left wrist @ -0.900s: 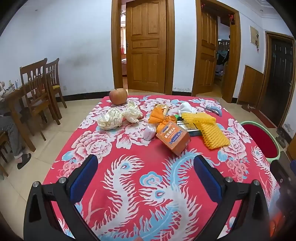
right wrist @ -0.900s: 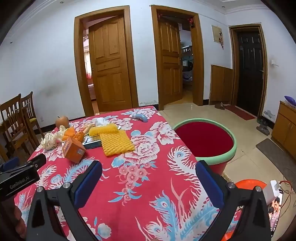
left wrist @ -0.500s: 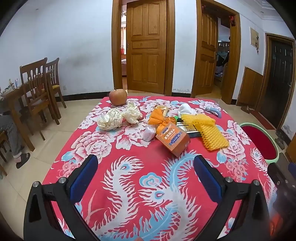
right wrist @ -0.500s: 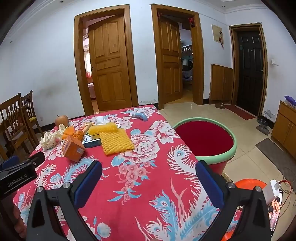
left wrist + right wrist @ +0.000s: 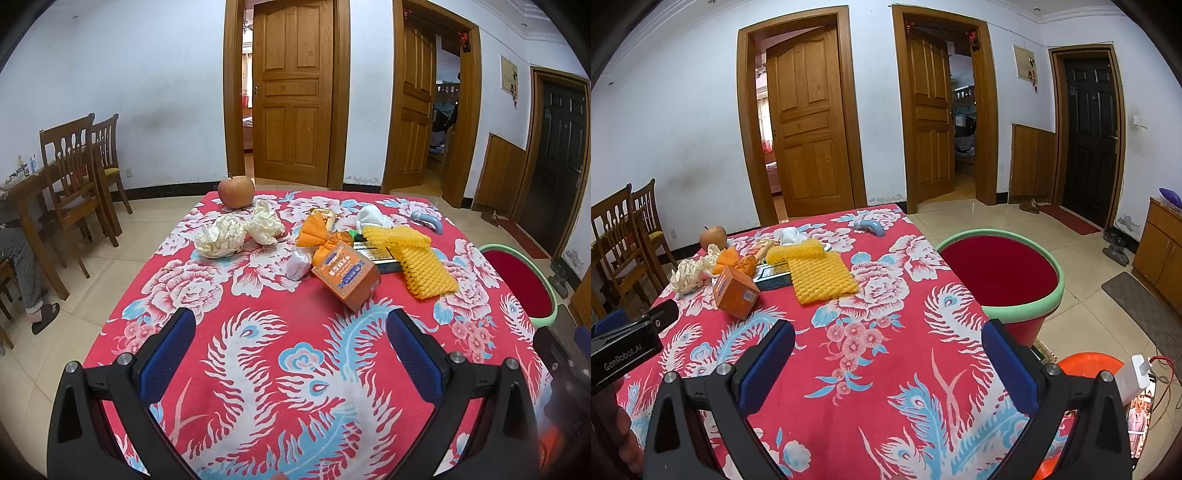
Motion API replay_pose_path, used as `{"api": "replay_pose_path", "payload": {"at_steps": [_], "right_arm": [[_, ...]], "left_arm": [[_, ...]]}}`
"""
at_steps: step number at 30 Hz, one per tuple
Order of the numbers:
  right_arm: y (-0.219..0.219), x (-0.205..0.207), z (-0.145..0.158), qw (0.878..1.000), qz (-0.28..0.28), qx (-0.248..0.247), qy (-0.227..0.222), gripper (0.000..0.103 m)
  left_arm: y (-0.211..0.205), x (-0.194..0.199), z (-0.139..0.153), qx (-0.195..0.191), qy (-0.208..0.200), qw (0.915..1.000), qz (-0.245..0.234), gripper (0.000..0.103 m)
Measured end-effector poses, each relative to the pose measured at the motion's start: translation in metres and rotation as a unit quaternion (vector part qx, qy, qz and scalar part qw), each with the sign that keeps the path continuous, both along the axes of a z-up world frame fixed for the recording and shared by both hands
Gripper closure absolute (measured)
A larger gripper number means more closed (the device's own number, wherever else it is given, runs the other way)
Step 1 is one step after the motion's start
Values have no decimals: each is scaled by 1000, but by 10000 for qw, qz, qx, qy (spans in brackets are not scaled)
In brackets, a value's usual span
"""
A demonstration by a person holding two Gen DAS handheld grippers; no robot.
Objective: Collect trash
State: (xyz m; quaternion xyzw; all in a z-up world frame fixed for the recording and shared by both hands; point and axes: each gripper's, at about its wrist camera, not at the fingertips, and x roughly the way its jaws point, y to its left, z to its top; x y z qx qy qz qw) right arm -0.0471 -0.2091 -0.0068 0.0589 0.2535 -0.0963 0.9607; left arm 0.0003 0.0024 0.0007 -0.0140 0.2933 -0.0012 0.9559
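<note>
Jaws of both grippers stand wide apart with nothing between them, the left gripper (image 5: 291,354) and right gripper (image 5: 888,358) tilted down over the near tabletop (image 5: 258,332). Trash lies at the far end: crumpled paper (image 5: 221,240), an orange box (image 5: 347,275), yellow foam netting (image 5: 421,266). A red bin (image 5: 1001,273) stands beside the tabletop, its base hidden.

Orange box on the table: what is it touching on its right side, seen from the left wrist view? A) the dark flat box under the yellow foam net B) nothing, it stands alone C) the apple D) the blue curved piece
A: the orange box sits against the dark flat box, which lies partly under the yellow foam net; the apple and blue curved piece lie farther back, apart from it.
</note>
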Motion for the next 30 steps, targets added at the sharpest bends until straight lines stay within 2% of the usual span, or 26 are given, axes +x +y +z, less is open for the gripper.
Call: {"api": "replay_pose_path", "payload": {"at_steps": [30], "right_arm": [[-8,-5,-3,9999,-104,75,68,0]], "left_arm": [[0,0,-3,0,25,10000,-9,1]]}}
